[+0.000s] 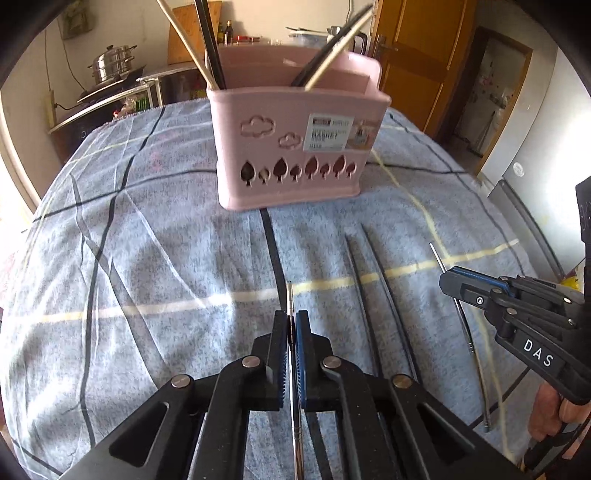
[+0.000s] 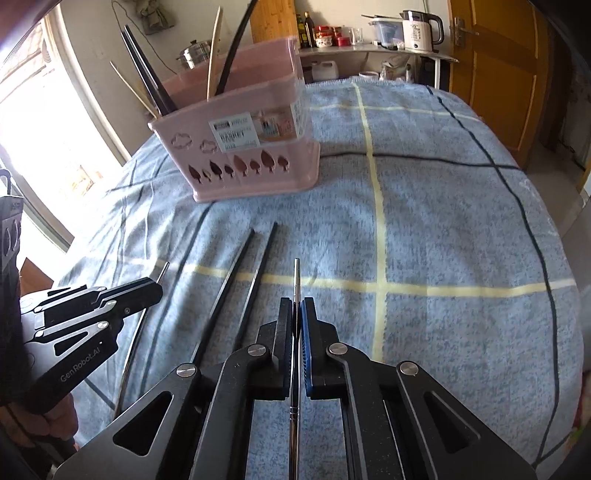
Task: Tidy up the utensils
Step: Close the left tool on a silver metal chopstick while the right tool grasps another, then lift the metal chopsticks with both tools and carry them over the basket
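A pink utensil basket (image 1: 291,147) stands on the blue plaid cloth (image 1: 147,258), with several chopsticks (image 1: 210,48) upright in it; it also shows in the right wrist view (image 2: 255,155). My left gripper (image 1: 291,321) is shut on a metal chopstick (image 1: 290,295). My right gripper (image 2: 296,310) is shut on another metal chopstick (image 2: 296,277), and shows in the left wrist view (image 1: 452,284). Two black chopsticks (image 2: 243,280) lie on the cloth between the grippers, also in the left wrist view (image 1: 373,295).
Behind the table are a steel pot (image 1: 110,64) on a stove, a shelf with bottles and a white kettle (image 2: 417,29), and a wooden door (image 2: 495,74). A bright window (image 2: 44,122) is at the left.
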The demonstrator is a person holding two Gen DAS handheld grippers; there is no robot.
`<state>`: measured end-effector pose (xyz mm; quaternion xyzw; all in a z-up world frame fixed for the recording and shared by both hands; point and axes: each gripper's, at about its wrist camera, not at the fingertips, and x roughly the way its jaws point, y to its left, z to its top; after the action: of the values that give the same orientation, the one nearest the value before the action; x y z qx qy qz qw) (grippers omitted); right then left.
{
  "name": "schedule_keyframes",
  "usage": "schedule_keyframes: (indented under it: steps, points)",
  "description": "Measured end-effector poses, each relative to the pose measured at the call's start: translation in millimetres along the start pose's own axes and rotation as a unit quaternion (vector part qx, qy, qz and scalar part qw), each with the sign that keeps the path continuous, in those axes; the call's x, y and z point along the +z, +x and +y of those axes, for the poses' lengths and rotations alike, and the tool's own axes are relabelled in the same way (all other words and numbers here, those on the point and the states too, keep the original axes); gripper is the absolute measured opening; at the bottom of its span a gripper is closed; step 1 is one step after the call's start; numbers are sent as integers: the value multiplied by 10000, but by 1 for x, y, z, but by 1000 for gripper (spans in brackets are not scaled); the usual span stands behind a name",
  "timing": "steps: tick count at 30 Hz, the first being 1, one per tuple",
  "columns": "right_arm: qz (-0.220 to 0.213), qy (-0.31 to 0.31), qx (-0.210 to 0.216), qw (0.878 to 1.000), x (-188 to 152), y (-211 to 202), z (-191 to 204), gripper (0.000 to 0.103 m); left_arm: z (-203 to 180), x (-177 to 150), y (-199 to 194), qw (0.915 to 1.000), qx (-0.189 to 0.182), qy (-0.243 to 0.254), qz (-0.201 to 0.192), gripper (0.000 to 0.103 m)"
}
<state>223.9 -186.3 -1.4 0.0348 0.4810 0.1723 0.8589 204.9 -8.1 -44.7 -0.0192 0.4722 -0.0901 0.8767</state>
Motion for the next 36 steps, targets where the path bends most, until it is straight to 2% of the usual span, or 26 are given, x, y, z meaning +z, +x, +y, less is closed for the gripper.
schedule_keyframes:
  steps: [10,17,36]
  points:
    - [-826,-92,102,9965,39,-54,3,5,4,47,-58,9962,-104,109,-853,4]
    - [-1335,-128,43,9910,57,-81,4,5,8,72,-88,9916,-134,172,-1273,4]
    - [-1371,-201,25,9903,42,-95,5,4,12,53,-109,9920,-234,81,-1236,4]
